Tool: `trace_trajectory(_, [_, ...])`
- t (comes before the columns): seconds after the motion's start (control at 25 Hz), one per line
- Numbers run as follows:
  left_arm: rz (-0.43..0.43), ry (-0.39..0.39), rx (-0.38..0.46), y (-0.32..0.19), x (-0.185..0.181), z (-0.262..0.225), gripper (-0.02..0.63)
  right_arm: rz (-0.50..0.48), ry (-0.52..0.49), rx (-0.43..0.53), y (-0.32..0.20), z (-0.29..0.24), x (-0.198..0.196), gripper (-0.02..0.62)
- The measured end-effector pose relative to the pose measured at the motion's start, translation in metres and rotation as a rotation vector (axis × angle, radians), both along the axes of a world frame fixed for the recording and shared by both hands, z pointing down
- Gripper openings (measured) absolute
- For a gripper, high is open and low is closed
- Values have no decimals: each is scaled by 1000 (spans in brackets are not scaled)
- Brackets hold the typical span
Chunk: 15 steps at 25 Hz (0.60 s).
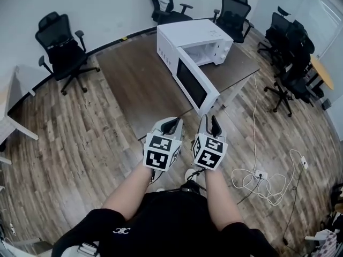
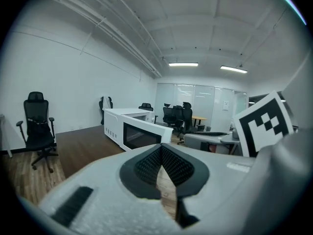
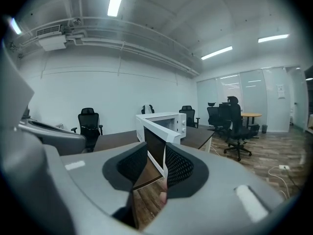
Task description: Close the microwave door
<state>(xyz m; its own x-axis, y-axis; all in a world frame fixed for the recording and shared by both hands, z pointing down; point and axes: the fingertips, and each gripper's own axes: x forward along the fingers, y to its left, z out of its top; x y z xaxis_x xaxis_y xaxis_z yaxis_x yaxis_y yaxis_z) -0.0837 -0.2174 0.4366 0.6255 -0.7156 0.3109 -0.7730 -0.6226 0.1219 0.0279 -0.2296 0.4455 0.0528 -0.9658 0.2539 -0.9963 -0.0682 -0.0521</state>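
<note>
A white microwave [image 1: 195,36] stands on a dark brown table [image 1: 134,74]. Its door [image 1: 195,84] hangs wide open, swung out toward me, its free edge near the table's front corner. Both grippers hover side by side just short of that edge, pointing at the door. My left gripper [image 1: 170,125] has its dark pads meeting at the tips, nothing held. My right gripper [image 1: 210,124] stands open and empty. In the left gripper view the microwave [image 2: 115,121] and door [image 2: 144,133] lie beyond the left gripper [image 2: 162,151]. The right gripper [image 3: 155,153] frames the door [image 3: 157,131] in its gap.
Black office chairs stand round the table: one at the left [image 1: 61,44], two behind [image 1: 166,4] [image 1: 236,12], several at the right [image 1: 289,52]. A white cable and power strip [image 1: 261,174] lie on the wood floor at the right. A white desk's corner [image 1: 8,111] shows far left.
</note>
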Motion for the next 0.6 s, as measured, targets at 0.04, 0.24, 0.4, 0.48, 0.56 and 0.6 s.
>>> trace_trajectory(0.04, [-12, 3, 1, -6, 2, 0, 11, -1, -1, -3, -8, 3, 4, 112])
trace_trajectory(0.24, [-65, -3, -14, -39, 14, 1, 11, -2, -7, -38, -49, 18, 29, 112])
trace_trajectory(0.4, [-98, -5, -29, -63, 23, 5, 11, -14, -14, -85, -81, 34, 41, 121])
trace_trajectory(0.48, [-106, -13, -35, -71, 27, 8, 11, -20, -11, -106, -91, 41, 45, 124])
trace_trajectory(0.56, [-112, -16, -39, -79, 30, 9, 11, -25, -5, -126, -101, 47, 47, 126])
trace_trajectory(0.6, [-115, -17, -41, -84, 32, 10, 11, -28, -2, -134, -105, 50, 47, 126])
